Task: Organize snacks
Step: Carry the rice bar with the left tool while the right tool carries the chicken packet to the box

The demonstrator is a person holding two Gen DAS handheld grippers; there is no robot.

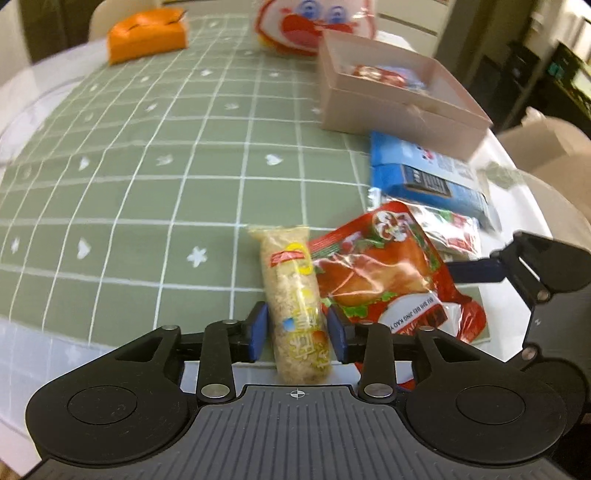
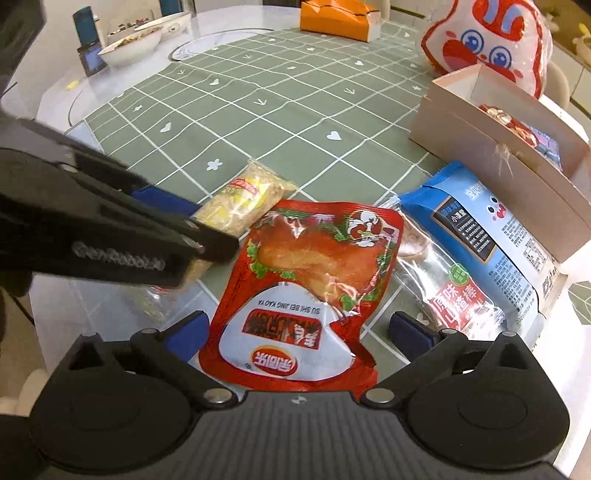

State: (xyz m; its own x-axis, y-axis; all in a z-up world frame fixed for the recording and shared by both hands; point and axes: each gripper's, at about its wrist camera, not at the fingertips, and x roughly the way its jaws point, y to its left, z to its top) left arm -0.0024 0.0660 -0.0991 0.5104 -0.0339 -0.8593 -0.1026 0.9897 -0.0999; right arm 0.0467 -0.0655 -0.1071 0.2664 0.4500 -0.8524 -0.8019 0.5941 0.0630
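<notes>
Green checked cloth (image 1: 147, 155) covers the middle of the white worktop (image 2: 55, 99), and the snacks lie along its near right part. A clear rice-cracker roll (image 1: 293, 299) lies lengthwise between the blue fingers (image 1: 258, 330) of the left gripper (image 1: 297, 332); they stand narrow, just beside the roll on either side, with a slight gap, so no grip shows. Just right of the roll, touching it, lies a red roast-duck packet (image 2: 314, 273). The right gripper (image 2: 299, 332) hovers over the packet's near end with its fingers (image 2: 410, 332) spread wide, one on each side and clear of the wrapper. Right of that packet lie a silver-and-red haw-stick packet (image 2: 458, 299) and, partly over it, a blue packet (image 2: 484, 229). Farther right stands an open pink box (image 2: 491, 147) with at least one red snack inside. Behind the box sits a large bag with a cartoon face (image 2: 484, 40). An orange box (image 2: 340, 18) rests at the far edge of the cloth, and on the far left of the worktop stand white bowls (image 2: 129, 44).
</notes>
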